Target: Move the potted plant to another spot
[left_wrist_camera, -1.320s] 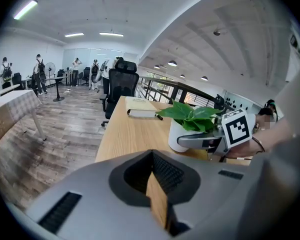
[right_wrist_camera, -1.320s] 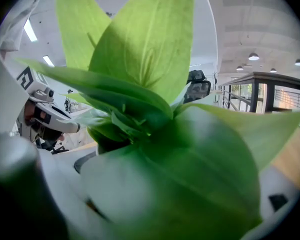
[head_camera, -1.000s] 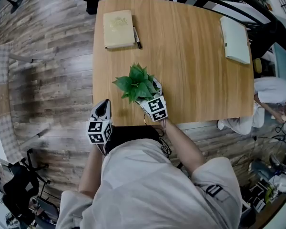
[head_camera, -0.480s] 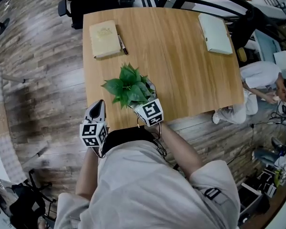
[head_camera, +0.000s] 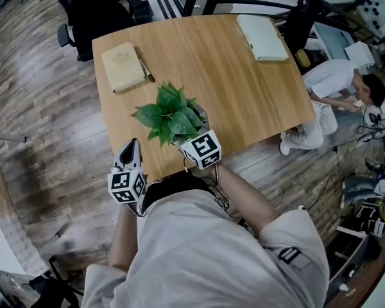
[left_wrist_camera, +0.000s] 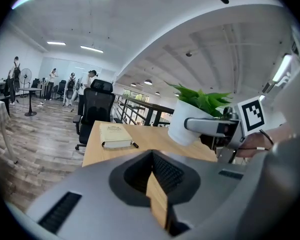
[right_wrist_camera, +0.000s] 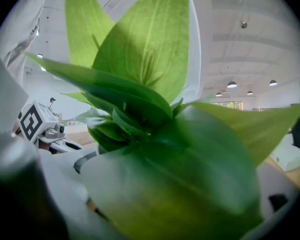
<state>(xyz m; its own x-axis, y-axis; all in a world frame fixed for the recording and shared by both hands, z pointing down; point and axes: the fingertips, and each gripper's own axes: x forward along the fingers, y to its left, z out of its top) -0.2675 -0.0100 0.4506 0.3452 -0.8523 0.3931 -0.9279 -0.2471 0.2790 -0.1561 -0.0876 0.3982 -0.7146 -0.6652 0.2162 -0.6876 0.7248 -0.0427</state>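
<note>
The potted plant (head_camera: 170,114) has broad green leaves and a white pot (left_wrist_camera: 185,121). It hangs over the wooden table (head_camera: 244,88) near the front edge, and in the left gripper view the pot is tilted and raised off the tabletop. My right gripper (head_camera: 196,136) is shut on the pot, its jaws mostly hidden under the leaves. Leaves (right_wrist_camera: 155,134) fill the right gripper view. My left gripper (head_camera: 131,149) is shut on nothing at the table's front left edge, left of the plant.
A tan book (head_camera: 122,66) with a black pen (head_camera: 145,71) beside it lies at the table's far left. A pale flat notebook (head_camera: 262,37) lies at the far right. A person (head_camera: 337,82) crouches to the right of the table. A black office chair (head_camera: 83,18) stands behind it.
The head view has swung, so the table sits turned in the frame. The plant stays held in my right gripper near the front edge. My left gripper keeps its place.
</note>
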